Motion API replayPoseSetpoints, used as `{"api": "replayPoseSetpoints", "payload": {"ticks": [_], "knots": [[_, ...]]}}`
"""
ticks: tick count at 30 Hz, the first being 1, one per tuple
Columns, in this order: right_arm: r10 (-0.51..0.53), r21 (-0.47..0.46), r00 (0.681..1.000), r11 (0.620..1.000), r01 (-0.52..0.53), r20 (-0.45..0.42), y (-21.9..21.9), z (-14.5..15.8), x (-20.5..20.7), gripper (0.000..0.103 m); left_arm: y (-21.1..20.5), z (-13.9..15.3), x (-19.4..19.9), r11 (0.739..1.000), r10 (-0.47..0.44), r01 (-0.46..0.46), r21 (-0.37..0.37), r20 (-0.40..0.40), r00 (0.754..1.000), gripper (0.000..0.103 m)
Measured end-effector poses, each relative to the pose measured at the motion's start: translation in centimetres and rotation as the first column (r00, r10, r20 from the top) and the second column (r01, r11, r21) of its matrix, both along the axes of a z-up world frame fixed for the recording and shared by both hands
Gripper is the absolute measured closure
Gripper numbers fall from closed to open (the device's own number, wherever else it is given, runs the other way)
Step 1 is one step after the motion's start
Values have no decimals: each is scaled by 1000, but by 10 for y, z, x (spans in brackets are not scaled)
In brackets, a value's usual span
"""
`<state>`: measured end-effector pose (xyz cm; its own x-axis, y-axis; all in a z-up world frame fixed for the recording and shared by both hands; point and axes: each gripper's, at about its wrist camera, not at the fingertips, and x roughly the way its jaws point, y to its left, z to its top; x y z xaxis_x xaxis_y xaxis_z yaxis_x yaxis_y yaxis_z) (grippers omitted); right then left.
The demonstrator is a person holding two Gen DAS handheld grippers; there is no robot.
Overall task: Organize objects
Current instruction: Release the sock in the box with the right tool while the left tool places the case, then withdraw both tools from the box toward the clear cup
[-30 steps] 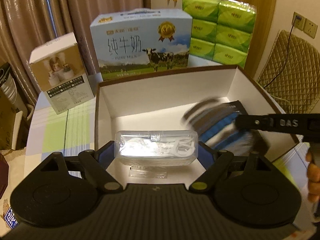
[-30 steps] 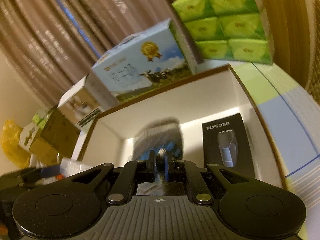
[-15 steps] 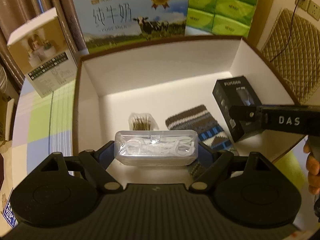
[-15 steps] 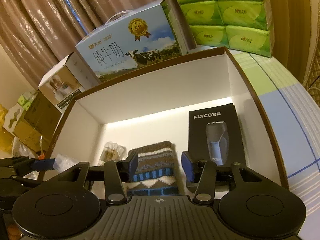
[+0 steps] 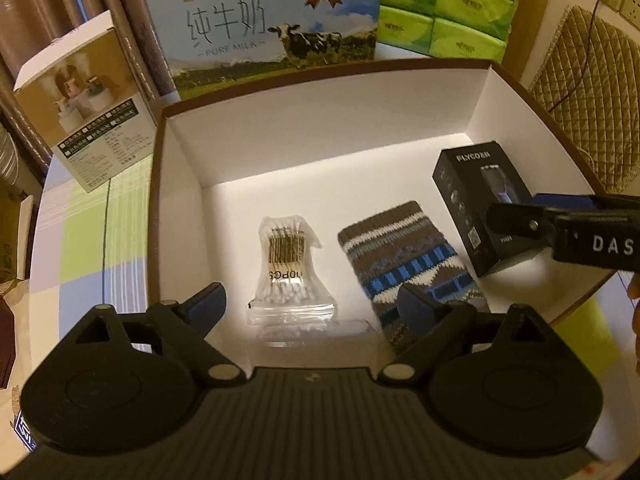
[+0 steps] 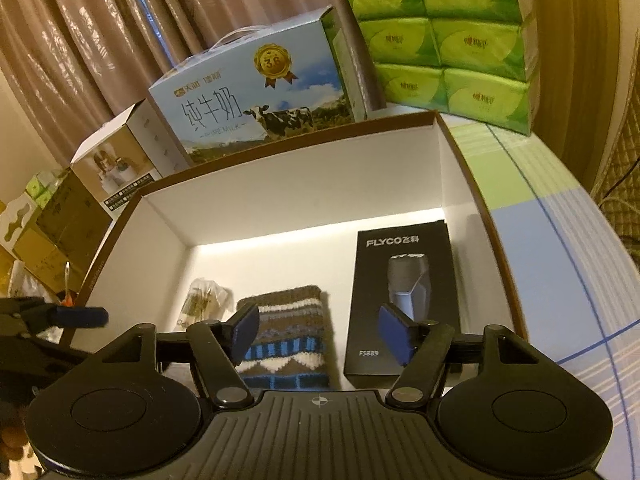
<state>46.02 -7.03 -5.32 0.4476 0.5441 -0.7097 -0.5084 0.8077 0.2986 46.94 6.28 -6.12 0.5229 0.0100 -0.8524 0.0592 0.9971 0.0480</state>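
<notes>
An open white box with a brown rim (image 5: 160,208) (image 6: 496,240) holds a bag of cotton swabs (image 5: 286,256) (image 6: 204,300), a brown, white and blue knitted pouch (image 5: 404,256) (image 6: 288,332) and a black FLYCO shaver box (image 5: 476,216) (image 6: 400,288). A clear plastic case (image 5: 316,330) lies on the box floor near the front wall. My left gripper (image 5: 312,306) hangs just above it, jaws opening, pads off the case. My right gripper (image 6: 320,334) hovers over the pouch and the shaver box, jaws opening with nothing between them. One of its fingers (image 5: 520,218) shows at the right of the left wrist view.
Behind the white box stand a blue milk carton (image 5: 264,28) (image 6: 256,96), a stack of green tissue packs (image 5: 444,8) (image 6: 448,40) and a small white and tan carton (image 5: 84,112) (image 6: 116,164). A checked tablecloth (image 6: 540,216) covers the table. A quilted seat back (image 5: 588,108) is at the right.
The left gripper sank into the box and let go of the clear case, which now lies on the floor. The right gripper opened and released the knitted pouch, now lying flat.
</notes>
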Motion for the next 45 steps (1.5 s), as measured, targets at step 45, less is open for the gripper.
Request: {"api": "replayPoseSetpoints", "payload": {"ticks": [45], "knots": [[40, 33, 996, 999, -43, 79, -52, 62, -81, 9, -17, 62, -102, 993, 100, -94, -64, 89, 991, 12]]}}
